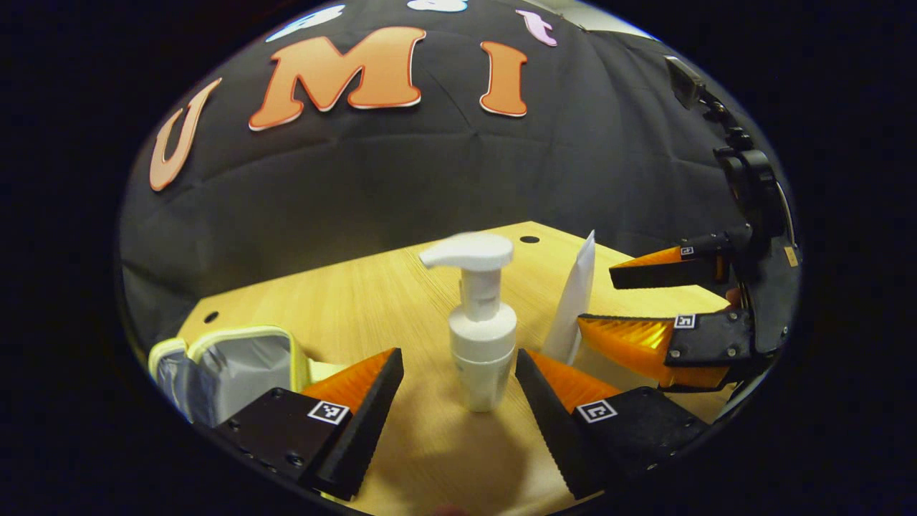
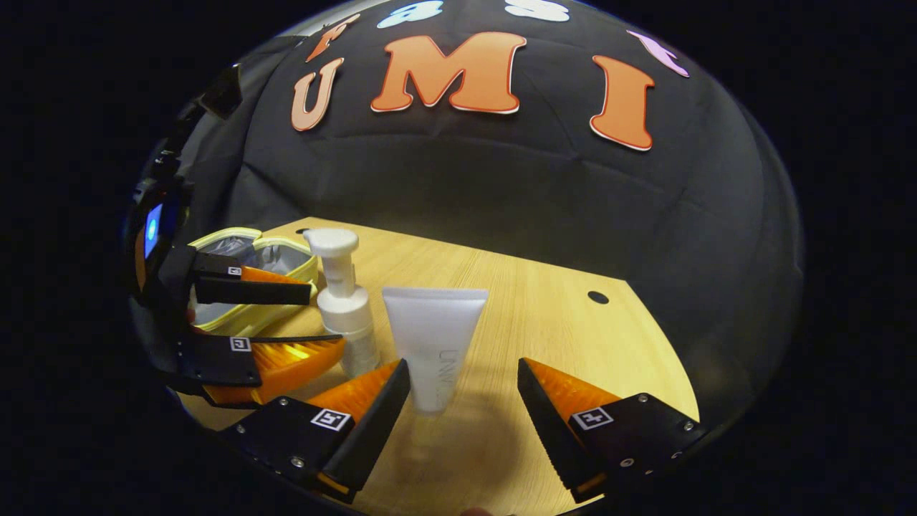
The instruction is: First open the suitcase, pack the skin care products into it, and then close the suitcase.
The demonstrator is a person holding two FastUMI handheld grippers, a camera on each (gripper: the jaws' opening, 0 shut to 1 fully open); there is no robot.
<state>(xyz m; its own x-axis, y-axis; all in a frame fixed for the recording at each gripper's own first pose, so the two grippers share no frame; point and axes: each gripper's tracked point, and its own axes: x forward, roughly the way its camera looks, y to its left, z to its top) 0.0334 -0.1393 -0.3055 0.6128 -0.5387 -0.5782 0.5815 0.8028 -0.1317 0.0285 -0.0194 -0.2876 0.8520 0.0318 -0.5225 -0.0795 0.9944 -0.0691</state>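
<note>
**Left gripper view: case open, both products still on the desk**

Left gripper view had my left gripper (image 1: 458,373) with its jaws spread wide and gripping nothing. The pump bottle (image 1: 481,337) stood upright between them, clear of both. The suitcase (image 1: 229,365), a small yellow-trimmed case, sat off beyond my left-hand jaw with its lid up and its grey lining showing. From that I judged the opening step done.

Right gripper view showed my right gripper (image 2: 464,387) equally wide and holding nothing. The white tube (image 2: 434,344) stood cap-down between those jaws, nearer the left-hand one, and I could not tell whether it touched. The pump bottle (image 2: 347,308) stood just beside the tube, past that same jaw, with the case (image 2: 243,276) farther off that way.

Both products stood on the desk (image 2: 559,322), and I saw no product inside the case. As I read it, packing had not begun: two grasps, two placements and the closing all remained.
</note>
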